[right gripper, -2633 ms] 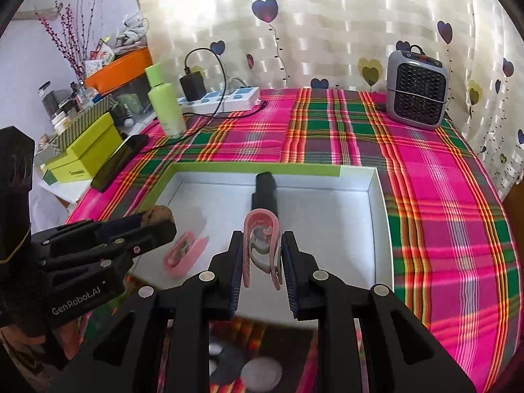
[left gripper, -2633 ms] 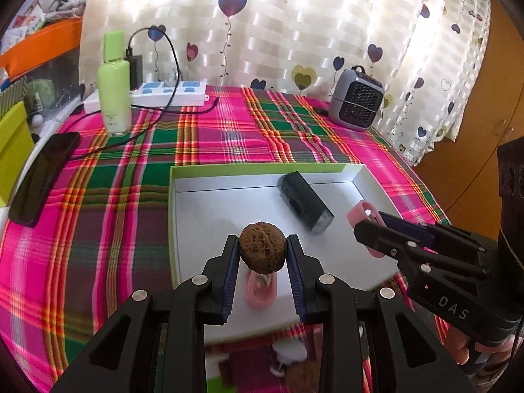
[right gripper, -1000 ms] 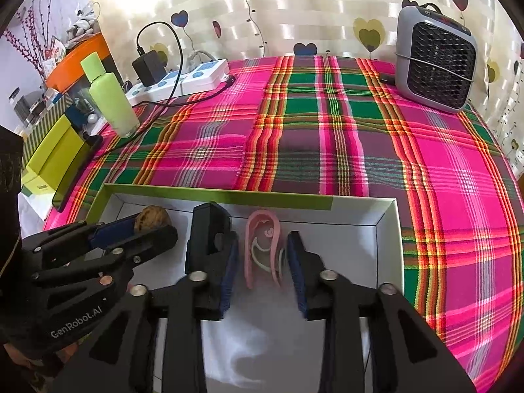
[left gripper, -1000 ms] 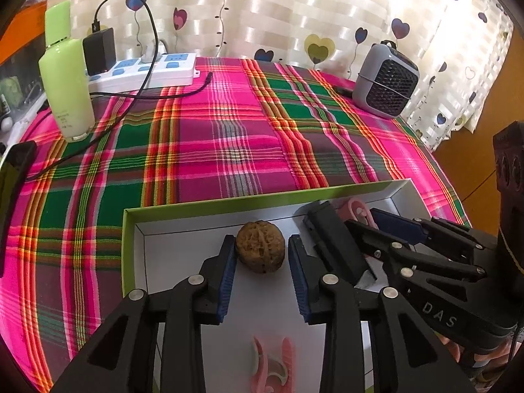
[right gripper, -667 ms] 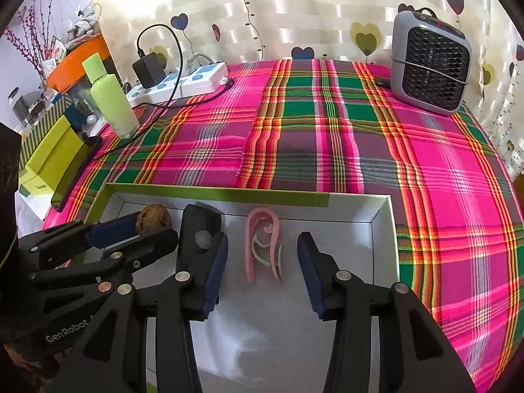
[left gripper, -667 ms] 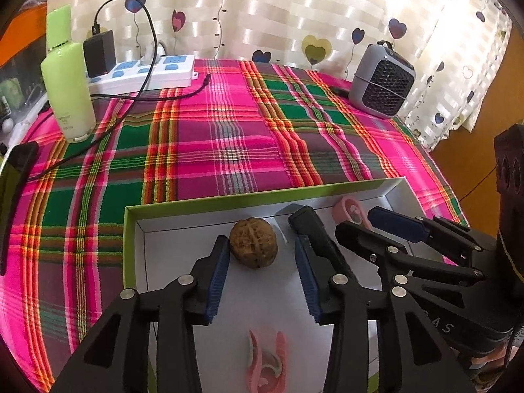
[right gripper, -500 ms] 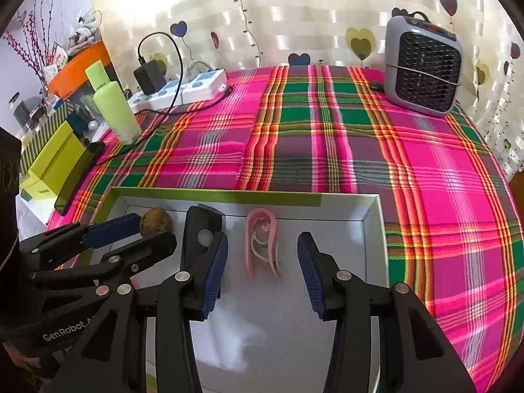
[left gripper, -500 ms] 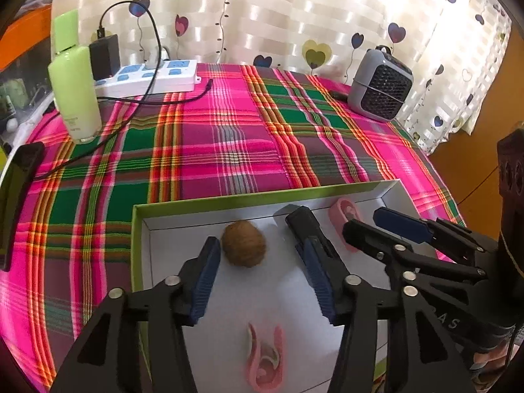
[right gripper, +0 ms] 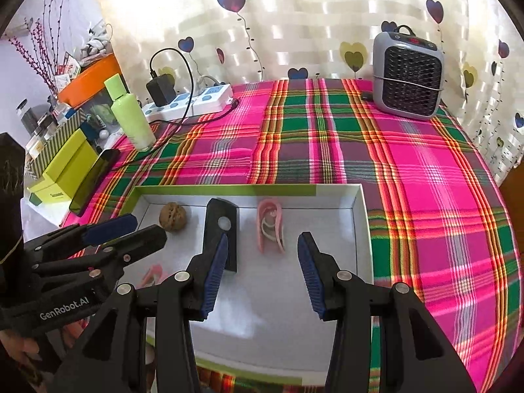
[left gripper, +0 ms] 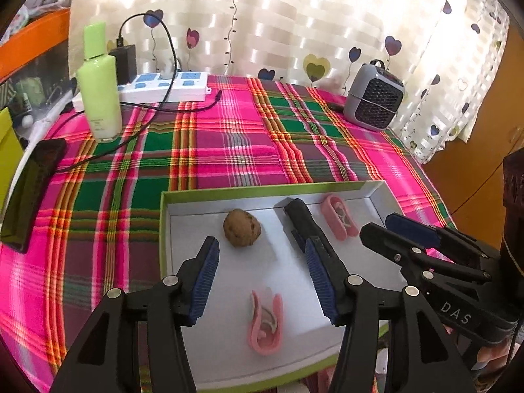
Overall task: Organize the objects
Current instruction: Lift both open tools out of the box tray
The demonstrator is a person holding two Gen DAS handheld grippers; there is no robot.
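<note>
A green-rimmed white tray lies on the plaid cloth. In it lie a walnut, a black rectangular object and two pink hair clips: one far right, one near. My left gripper is open and empty, just behind the walnut. My right gripper is open and empty, just behind the far pink clip. Each gripper also shows in the other's view, the left and the right.
A green bottle, a white power strip with charger and a black phone are at the left. A grey heater stands at the back right. A green box sits off the table's left.
Both grippers carried their objects into the tray, opened and let go: the walnut from the left, the pink clip from the right. Both have since drawn back and up.
</note>
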